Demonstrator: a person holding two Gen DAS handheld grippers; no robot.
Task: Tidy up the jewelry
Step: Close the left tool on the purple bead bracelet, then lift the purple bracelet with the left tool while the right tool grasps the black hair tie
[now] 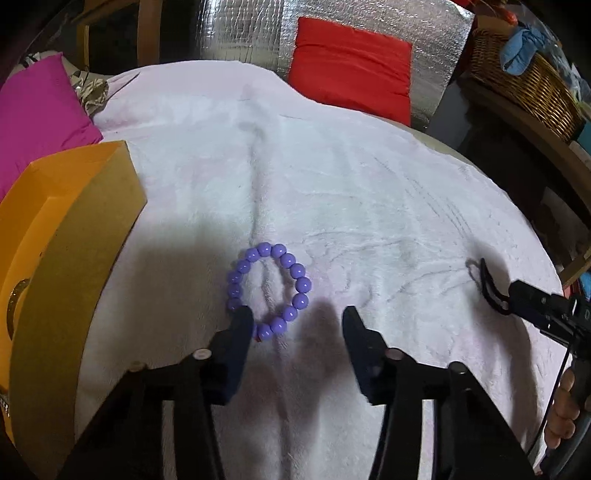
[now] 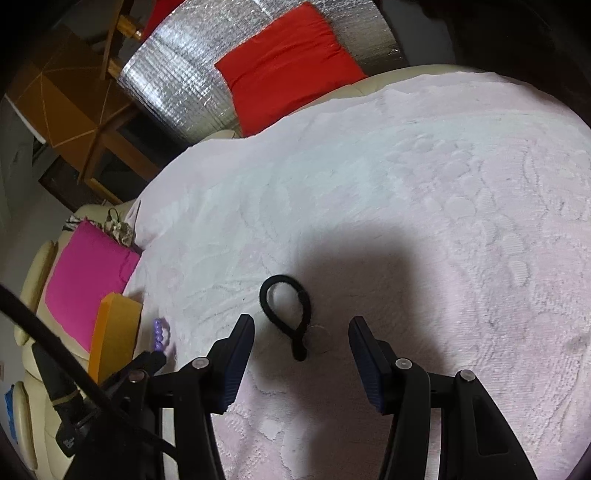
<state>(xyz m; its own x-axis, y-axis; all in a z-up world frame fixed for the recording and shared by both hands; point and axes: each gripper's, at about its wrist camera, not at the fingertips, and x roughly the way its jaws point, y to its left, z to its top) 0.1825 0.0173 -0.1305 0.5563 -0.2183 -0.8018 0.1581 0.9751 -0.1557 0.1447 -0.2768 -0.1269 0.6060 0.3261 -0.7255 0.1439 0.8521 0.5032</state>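
Note:
A purple bead bracelet lies flat on the white towel. My left gripper is open just above it, its left finger over the bracelet's near edge. A black hair-tie loop lies on the towel in the right wrist view; it also shows in the left wrist view. My right gripper is open with the loop between its fingers, not closed on it. An orange box stands open at the left.
A pink cushion lies behind the orange box. A red cushion leans on a silver foil panel at the back. A wicker basket sits on a shelf at the right. The towel's edge drops off at the right.

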